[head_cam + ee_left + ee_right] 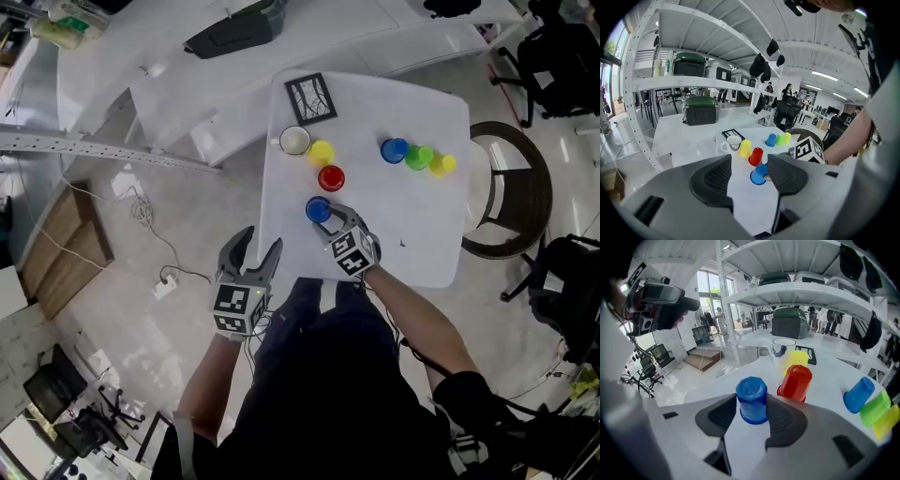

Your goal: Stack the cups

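Note:
A blue cup (752,399) stands upside down near the front left of the white table (412,234). My right gripper (751,416) is shut on it, one pad against each side. From above, that blue cup (318,209) shows just ahead of the right gripper (330,217). Behind it stand a red cup (331,177), a yellow cup (322,151) and a white mug (294,141). Another blue cup (395,150), a green cup (418,157) and a yellow cup (442,165) lie in a row at the far right. My left gripper (251,258) is open and empty, off the table's left edge.
A black-framed card (310,97) lies at the table's far left corner. A round chair (511,187) stands just right of the table. A white bench with a dark case (234,33) sits beyond. A cable and plug (164,284) lie on the floor at left.

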A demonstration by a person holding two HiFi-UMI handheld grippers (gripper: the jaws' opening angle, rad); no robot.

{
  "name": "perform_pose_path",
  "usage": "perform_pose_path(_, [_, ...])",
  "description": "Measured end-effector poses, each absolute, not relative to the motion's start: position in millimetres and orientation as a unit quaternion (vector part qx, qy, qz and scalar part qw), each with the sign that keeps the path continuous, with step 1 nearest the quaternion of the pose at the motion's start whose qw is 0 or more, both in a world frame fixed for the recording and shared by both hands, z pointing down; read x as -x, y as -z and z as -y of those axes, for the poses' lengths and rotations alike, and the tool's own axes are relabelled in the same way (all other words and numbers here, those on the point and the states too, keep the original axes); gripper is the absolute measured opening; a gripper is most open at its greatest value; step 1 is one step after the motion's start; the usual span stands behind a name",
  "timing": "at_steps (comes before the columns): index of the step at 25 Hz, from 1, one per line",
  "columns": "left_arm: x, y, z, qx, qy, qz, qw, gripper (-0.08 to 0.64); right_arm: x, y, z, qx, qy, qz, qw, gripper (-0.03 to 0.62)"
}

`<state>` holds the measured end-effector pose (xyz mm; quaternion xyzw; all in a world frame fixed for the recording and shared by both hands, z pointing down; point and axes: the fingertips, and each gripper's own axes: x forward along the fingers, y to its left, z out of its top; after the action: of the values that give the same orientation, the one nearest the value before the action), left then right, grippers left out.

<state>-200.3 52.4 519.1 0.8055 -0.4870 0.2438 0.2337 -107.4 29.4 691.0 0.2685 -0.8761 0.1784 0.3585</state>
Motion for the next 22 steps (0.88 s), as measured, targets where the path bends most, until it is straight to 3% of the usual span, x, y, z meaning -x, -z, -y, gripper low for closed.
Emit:
perform_pose_path(6, [172,-514,-43,-0.823,-0.233,0.468,0.223,0.236,66,-670,-27,-0.303,-0.188,0.867,0.347,0.19])
perform_pose_path(15, [103,-490,-21,-0.854,-0.217,0.43,0.199,0.236,-95,-622,46,-0.478,-0.237,0.797,0.283,0.187])
perform_pose_path(22, [105,-491,-21,-0.843,-0.226,0.442,0.208,0.236,-161,-607,115,-0.544,-0.279,0.751,0.25,0.19])
